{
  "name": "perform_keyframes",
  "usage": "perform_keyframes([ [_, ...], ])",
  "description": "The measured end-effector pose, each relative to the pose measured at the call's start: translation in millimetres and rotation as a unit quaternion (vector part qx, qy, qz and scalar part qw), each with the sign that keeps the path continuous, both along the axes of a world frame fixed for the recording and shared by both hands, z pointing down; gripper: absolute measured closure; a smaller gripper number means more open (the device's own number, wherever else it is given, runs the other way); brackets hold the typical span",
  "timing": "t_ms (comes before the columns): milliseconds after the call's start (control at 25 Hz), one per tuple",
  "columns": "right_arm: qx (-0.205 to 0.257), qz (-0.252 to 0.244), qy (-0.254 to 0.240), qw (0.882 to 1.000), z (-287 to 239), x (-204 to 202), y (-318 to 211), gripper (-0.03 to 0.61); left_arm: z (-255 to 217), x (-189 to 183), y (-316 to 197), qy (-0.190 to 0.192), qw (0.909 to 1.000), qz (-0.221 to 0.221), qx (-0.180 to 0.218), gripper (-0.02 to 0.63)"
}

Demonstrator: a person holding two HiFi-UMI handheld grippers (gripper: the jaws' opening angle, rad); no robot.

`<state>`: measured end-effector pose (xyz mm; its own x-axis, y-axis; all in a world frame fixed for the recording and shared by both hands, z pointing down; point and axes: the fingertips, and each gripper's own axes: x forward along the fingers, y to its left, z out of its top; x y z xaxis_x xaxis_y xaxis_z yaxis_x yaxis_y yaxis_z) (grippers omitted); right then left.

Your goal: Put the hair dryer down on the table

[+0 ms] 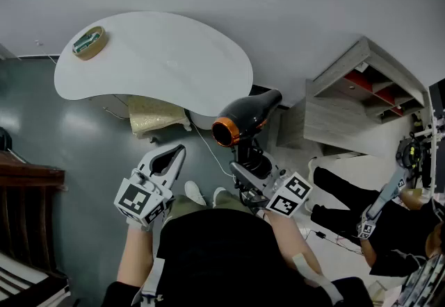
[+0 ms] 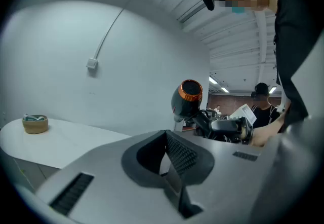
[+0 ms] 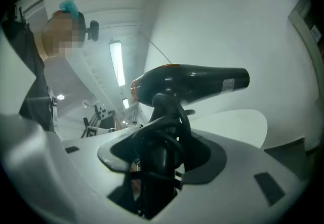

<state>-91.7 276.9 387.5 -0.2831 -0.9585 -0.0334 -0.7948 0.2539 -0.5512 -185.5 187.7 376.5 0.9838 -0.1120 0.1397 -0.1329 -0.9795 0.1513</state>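
- A roll of tape sits at the left end of the bench, close to its far edge. It is the only thing lying on the white top.
- My left tongs hang in front of the bench's near edge, below its middle. Their tips are closed together with nothing between them, as their own view shows.
- The hair dryer is up in the air at the bench's near right corner, not resting on the top. Its body lies roughly level, and the orange-ringed end points back toward me and to the left. The narrow end points away toward the wall. From the left tongs it shows as a black barrel well above the level of the bench top.
- My right tongs are clamped on the hair dryer's handle from below. The black cord is looped round that handle, and the jaws press on handle and cord alike.
- A wooden shelf unit stands against the wall past the bench's right end.
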Motion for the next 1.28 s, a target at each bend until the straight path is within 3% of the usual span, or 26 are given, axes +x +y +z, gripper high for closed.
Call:
perform_keyframes([
  [440, 0.005, 0.003, 0.006, 1.000, -8, -12, -4, 0.319, 3, -14, 4, -0.015, 0.9999, 0.004, 0.001, 0.604],
  [760, -0.005, 0.019, 0.005, 1.000, 2, -38, -64, 0.319, 31, -51, -60, -0.013, 0.9997, 0.014, -0.016, 0.604],
  [1040, -0.018, 0.021, -0.003, 1.000, 11, -9, -98, 0.318, 41, -35, -96, -0.023, 0.9995, 0.003, -0.021, 0.604],
  [1280, -0.027, 0.005, -0.008, 1.000, 22, 41, -135, 0.318, 51, 3, -135, -0.034, 0.9986, -0.025, -0.030, 0.604],
])
